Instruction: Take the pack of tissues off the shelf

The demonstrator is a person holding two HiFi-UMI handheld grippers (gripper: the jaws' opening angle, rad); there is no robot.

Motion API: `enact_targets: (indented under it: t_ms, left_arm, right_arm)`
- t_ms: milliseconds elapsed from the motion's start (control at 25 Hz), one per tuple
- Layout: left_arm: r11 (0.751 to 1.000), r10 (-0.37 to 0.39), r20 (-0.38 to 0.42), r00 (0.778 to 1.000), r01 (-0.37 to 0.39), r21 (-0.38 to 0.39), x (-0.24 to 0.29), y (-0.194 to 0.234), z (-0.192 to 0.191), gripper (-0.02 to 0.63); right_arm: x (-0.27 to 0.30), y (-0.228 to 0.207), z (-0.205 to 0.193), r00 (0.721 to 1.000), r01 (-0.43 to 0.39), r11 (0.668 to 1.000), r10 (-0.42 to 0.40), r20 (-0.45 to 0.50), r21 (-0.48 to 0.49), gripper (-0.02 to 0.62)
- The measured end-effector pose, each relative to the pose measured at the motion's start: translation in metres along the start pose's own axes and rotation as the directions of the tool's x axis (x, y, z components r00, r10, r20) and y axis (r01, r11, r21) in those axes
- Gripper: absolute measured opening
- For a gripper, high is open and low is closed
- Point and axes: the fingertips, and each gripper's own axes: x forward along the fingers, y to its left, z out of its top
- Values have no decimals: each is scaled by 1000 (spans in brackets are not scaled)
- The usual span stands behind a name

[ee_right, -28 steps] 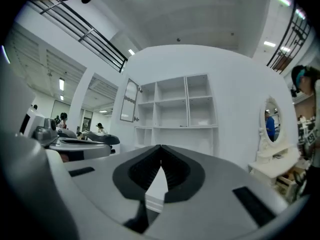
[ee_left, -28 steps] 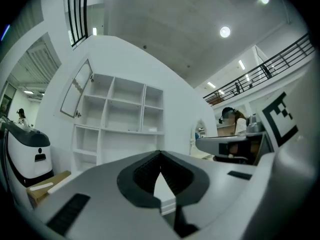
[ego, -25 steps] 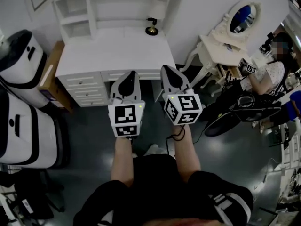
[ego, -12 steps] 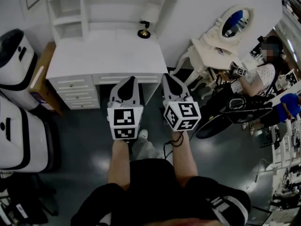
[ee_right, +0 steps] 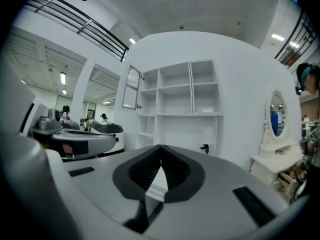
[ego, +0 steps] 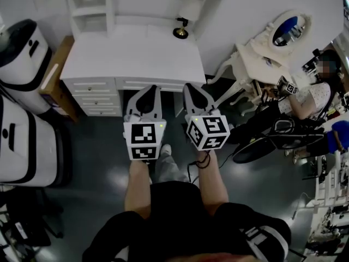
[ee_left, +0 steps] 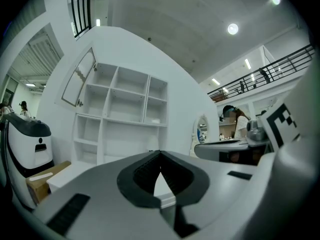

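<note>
A white desk [ego: 131,59] with a white shelf unit [ego: 109,4] on its back stands ahead of me. The same shelf unit [ee_left: 120,104] [ee_right: 180,99] shows open compartments in both gripper views. I cannot make out a pack of tissues in any compartment. My left gripper [ego: 148,89] [ee_left: 160,153] and right gripper [ego: 190,86] [ee_right: 161,146] are held side by side just short of the desk's front edge. Both are shut, tips meeting, with nothing between them. A small dark lamp [ego: 180,33] [ee_right: 204,147] stands at the desk's back right.
Two big white-and-black machines [ego: 22,59] and a cardboard box [ego: 54,86] stand left of the desk. At the right are a white vanity table with an oval mirror [ego: 278,37] and a seated person [ego: 311,91]. Dark floor [ego: 98,162] lies under me.
Both grippers have sunk a little and stand closer to the desk's front edge. They stay shut and side by side.
</note>
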Motion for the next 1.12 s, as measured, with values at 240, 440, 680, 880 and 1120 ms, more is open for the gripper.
enact_targets:
  t_ms: [240,440,680,880,1120]
  left_arm:
    - [999,-16,10,1000,15,33,14,-5,-2,11]
    - [999,-44,-24,999,44,9,45,-13,-19,11]
    - [995,-98,-44,994,97,-24,88,-37,-30,11]
    - [992,-111,-34,993,108,-68,127,-41,-22,11]
    - [991,-123,-36,992,120,-54,176,-57,-11,10]
  right_arm:
    - [15,-13,-8,1000,3,1000,-2,-23,24,20]
    - [27,-37,-27,998,23,999,-20,-51,46,20]
    - [32,-98,-35,994,92,993,-87,-60,76,20]
    - [59,-125,-33,996,75,993,-70,-52,87,20]
    - [81,-182,-16,996,91,991,-89,-26,101,20]
